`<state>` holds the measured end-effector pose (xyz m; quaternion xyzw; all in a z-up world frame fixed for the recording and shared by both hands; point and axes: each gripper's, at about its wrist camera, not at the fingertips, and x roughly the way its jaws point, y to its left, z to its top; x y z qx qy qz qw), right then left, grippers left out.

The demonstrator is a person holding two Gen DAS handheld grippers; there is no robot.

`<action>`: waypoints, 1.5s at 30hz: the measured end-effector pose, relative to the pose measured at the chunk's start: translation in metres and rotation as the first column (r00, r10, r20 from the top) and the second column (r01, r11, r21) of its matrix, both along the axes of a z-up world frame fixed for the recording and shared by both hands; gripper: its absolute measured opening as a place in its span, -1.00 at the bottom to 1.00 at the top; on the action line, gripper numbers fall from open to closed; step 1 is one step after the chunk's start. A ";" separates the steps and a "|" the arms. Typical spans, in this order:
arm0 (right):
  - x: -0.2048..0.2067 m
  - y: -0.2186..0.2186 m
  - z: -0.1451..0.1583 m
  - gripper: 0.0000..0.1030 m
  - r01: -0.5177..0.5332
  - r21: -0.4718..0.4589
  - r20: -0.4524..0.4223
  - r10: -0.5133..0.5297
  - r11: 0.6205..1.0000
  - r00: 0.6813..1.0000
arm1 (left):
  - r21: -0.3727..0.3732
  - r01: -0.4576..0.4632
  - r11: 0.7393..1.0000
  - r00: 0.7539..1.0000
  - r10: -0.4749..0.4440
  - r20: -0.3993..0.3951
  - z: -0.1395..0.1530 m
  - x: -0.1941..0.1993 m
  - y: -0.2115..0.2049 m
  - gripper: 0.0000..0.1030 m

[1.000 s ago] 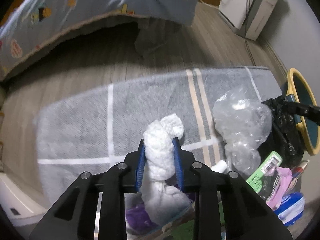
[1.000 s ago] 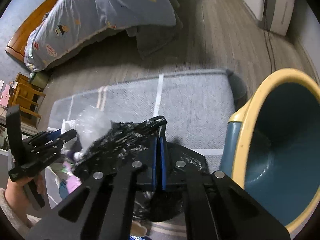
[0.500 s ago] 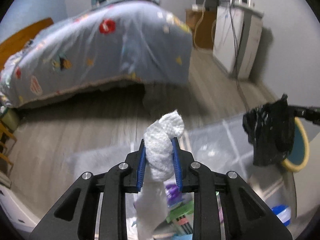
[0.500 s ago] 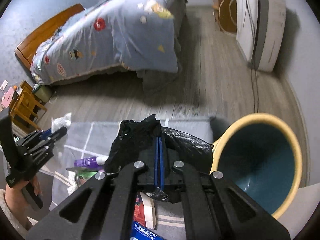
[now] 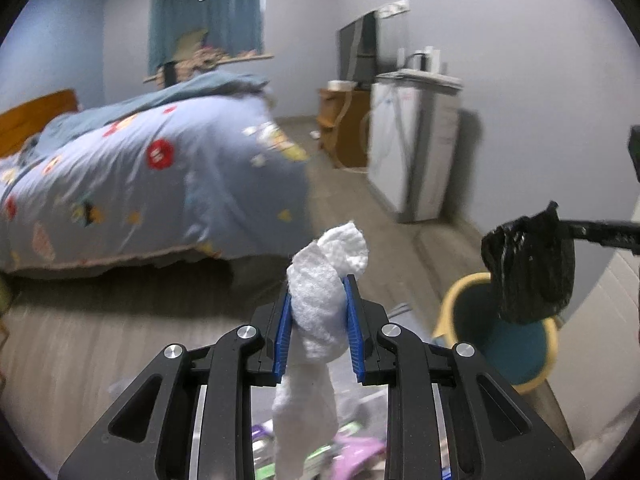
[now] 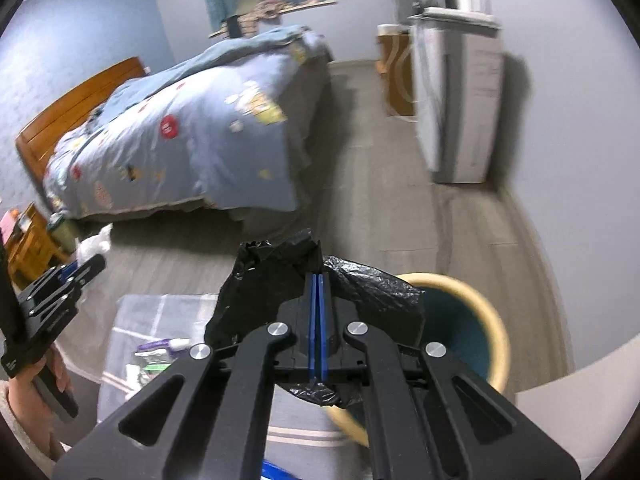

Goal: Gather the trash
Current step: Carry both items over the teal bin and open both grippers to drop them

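White tissue wad (image 5: 326, 300) clamped, bin rim (image 5: 460, 286) beside

The tissue wad (image 5: 326, 292) looks like soft, rough white paper. The black bag (image 6: 276, 280) is thin, glossy, crinkled plastic. The bin (image 6: 490, 336) seems smooth plastic. The quilt (image 5: 160, 184) is matt cloth, the floor (image 6: 400, 216) matt wood.

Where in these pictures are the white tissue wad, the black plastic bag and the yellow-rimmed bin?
white tissue wad (image 5: 320, 300): left wrist view, on its crumpled middle between the blue pads.
black plastic bag (image 6: 376, 292): right wrist view, on its wrinkled right flap.
yellow-rimmed bin (image 5: 520, 360): left wrist view, on its teal inner wall.
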<state>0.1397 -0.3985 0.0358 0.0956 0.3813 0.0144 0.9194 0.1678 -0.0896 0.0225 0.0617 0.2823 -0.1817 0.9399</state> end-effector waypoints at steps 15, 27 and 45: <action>0.022 -0.114 -0.088 -0.98 0.178 0.029 -0.212 -0.168 0.984 0.963 | 0.005 0.297 0.955 0.942 -0.292 -0.165 -0.063 0.014 -0.193 -0.50; 0.026 -0.124 -0.122 -0.93 0.198 0.083 -0.308 -0.164 0.977 0.937 | -0.067 0.270 0.961 0.933 -0.278 -0.229 -0.081 0.041 -0.219 0.31; 0.018 -0.104 -0.092 0.86 0.192 -0.027 -0.231 -0.193 0.981 0.954 | 0.024 0.071 0.997 0.982 -0.066 -0.178 -0.045 0.024 -0.129 0.83</action>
